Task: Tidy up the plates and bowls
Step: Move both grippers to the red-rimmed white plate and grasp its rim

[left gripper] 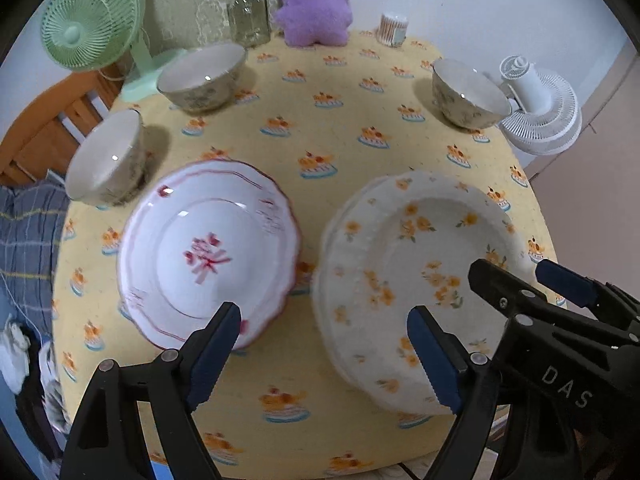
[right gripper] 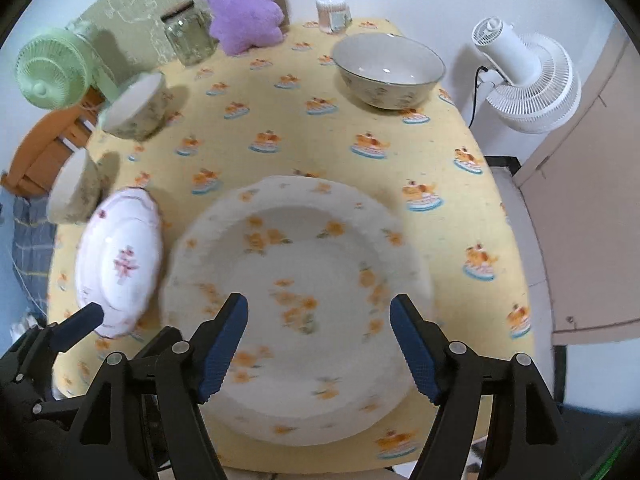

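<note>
On the surface (left gripper: 352,92) — covered with a yellow cloth printed with small cake motifs — two glazed plates lie side by side, close but apart. The red-patterned plate (left gripper: 208,252) has a scalloped rim with a red line and a red motif at its centre. To its right, the orange-flowered plate (right gripper: 304,304) is white, deep-welled, with a beaded rim; in the left wrist view more rims show beneath it, so it appears to top a stack. Three rounded floral bowls stand farther back: near-left bowl (left gripper: 106,158), far-left bowl (left gripper: 202,76), right bowl (right gripper: 388,70).

The left gripper (left gripper: 324,348) hangs above the gap between the plates, jaws spread wide and empty. The right gripper (right gripper: 318,340) hangs over the orange-flowered plate, jaws open with nothing between the ribbed blue pads (right gripper: 222,350).

A ribbed green fan (left gripper: 90,24), a glass jar (left gripper: 246,14) and a fuzzy purple plush (left gripper: 316,4) stand along the back edge.
</note>
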A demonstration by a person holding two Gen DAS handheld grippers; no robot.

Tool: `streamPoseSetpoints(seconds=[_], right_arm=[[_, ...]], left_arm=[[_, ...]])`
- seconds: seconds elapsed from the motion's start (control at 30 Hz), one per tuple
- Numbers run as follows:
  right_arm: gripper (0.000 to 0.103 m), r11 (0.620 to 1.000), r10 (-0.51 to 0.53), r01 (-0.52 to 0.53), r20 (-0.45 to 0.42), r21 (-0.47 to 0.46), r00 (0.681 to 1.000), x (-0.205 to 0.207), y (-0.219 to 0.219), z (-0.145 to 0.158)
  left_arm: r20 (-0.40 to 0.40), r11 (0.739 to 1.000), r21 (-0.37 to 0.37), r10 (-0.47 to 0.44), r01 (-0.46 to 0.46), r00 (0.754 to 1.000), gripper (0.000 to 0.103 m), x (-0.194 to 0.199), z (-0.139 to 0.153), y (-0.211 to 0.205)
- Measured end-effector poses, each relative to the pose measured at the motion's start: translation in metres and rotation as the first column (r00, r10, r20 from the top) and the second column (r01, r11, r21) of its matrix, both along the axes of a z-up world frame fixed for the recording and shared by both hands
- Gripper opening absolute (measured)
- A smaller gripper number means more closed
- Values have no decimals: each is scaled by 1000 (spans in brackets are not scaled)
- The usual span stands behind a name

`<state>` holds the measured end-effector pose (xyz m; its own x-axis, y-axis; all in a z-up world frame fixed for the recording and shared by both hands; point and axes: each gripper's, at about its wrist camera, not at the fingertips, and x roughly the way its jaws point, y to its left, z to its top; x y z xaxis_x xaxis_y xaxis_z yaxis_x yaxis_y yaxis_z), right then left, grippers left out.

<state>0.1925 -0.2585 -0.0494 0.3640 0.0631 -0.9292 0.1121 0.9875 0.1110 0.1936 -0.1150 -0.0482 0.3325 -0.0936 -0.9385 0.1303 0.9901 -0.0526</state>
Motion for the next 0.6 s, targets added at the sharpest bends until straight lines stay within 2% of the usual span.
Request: streamPoseSetpoints(seconds=[0.4, 0.6], right_arm=[[77, 999, -42, 45, 87, -29, 995, 1, 92, 27], [77, 998, -55, 53, 104, 22, 993, 10, 130, 24]], left_arm=[[82, 1000, -19, -7, 8, 997, 87, 1, 18, 89], [88, 999, -27, 26, -24, 996, 87, 10, 15, 130]])
